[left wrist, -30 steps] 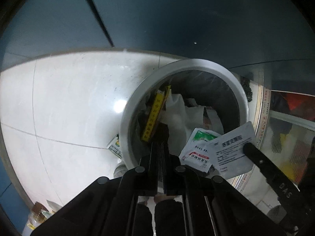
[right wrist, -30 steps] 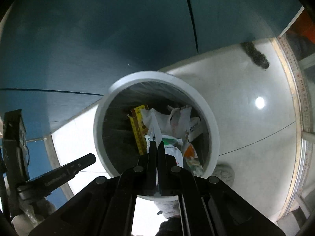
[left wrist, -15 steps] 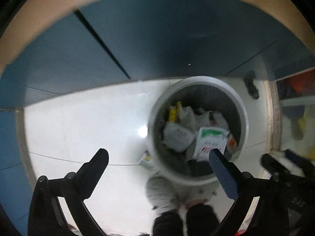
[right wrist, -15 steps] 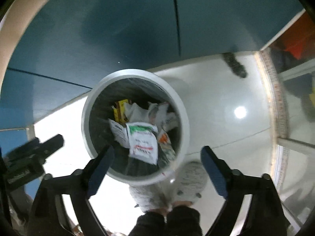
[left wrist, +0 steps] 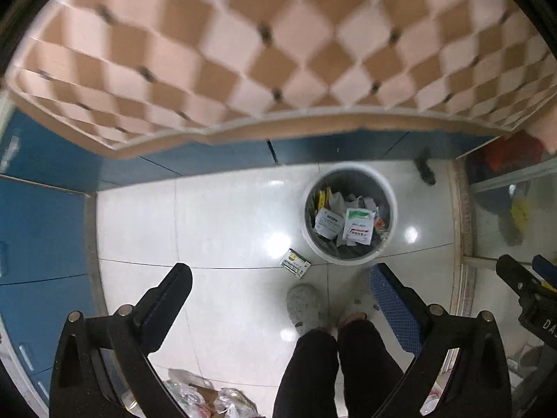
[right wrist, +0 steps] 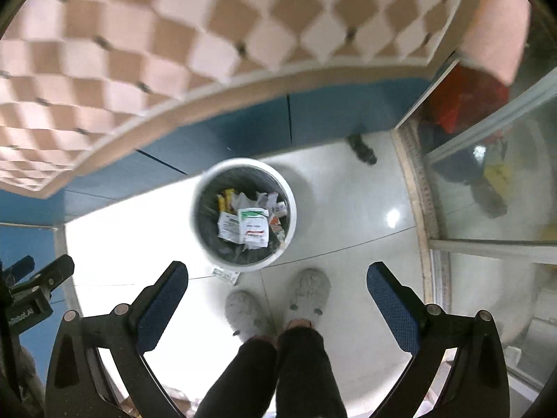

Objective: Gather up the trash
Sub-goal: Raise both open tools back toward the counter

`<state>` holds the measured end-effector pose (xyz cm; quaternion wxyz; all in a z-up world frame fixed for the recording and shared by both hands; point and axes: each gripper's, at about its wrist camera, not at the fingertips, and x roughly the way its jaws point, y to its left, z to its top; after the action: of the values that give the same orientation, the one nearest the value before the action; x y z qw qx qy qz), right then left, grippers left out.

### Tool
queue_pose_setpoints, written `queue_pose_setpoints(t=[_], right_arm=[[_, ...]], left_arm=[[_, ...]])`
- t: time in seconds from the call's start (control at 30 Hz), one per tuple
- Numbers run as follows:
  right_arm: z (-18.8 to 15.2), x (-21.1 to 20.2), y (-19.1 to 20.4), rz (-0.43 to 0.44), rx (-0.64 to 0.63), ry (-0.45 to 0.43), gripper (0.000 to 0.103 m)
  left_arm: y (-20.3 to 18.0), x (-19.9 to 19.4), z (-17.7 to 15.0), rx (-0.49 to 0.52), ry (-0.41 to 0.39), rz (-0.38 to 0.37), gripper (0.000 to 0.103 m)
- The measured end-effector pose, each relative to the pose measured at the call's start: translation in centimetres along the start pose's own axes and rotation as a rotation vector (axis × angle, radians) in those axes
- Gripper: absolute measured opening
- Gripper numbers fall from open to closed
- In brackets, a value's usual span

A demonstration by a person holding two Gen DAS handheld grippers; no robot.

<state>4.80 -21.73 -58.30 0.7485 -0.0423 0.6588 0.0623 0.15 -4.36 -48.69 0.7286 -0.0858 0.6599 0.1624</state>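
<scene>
A: How do the jaws stand?

B: Both released. The left gripper (left wrist: 280, 277) has its jaws spread wide with nothing between them but floor (left wrist: 226, 216); the right gripper (right wrist: 277, 275) is the same, wide apart and empty.

A: And the trash?

B: In the bin (left wrist: 349, 257), a white round one lined dark, standing on the floor beyond the jaws. In the left view it lies ahead and just inside the right jaw; in the right view the bin (right wrist: 290, 209) sits ahead between the jaws, nearer the left one. Two white packets lie on top: a plain one (left wrist: 327, 222) and, touching it, a green-topped packet (left wrist: 358, 226), with a yellow wrapper (left wrist: 322, 196) at the far wall.

A: Anything outside it?

B: One small box (left wrist: 296, 263) on the floor, just beside the bin's near side (partly tucked under the rim in the right view (right wrist: 224, 274)).

A: Closer in?

B: Two grey slippers (right wrist: 310, 292) between the jaws, black trousers (right wrist: 278, 376) below them. Past the bin, blue cabinets (right wrist: 243, 132) and a blurred checkered worktop (left wrist: 278, 41).
</scene>
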Motion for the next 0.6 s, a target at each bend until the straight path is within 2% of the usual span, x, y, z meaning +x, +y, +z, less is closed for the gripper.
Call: queue_pose_setpoints(t=[0.03,0.2,0.33,0.43,0.6], right_arm=[[-0.2,-1.9,0.1,-0.001,0.001,-0.005,0.103],[-1.4,-12.4,0.7,0.001,-0.008,-0.048,0.103],[-2.1,-19.6,1.5,-0.007,-0.037,-0.099,0.103],[-2.3,-22.4,1.8,0.006,-0.045,-0.119,0.103],[-1.1,-25.6,2.1,0.048,0.002,-0.163,0.103]], left_arm=[[0.2,-1.6,0.0,-0.001,0.016,-0.006,0.103],[1.2,-9.4,-0.3,-0.019,-0.019,-0.047,0.103],[1.6,-13.0,-0.5,-0.009,-0.031,-0.083,0.103],[2.4,-15.2,-0.3,-0.025,-0.037,-0.120,0.103],[3.6,-18.8,2.4,-0.036,-0.116,-0.128,0.103]])
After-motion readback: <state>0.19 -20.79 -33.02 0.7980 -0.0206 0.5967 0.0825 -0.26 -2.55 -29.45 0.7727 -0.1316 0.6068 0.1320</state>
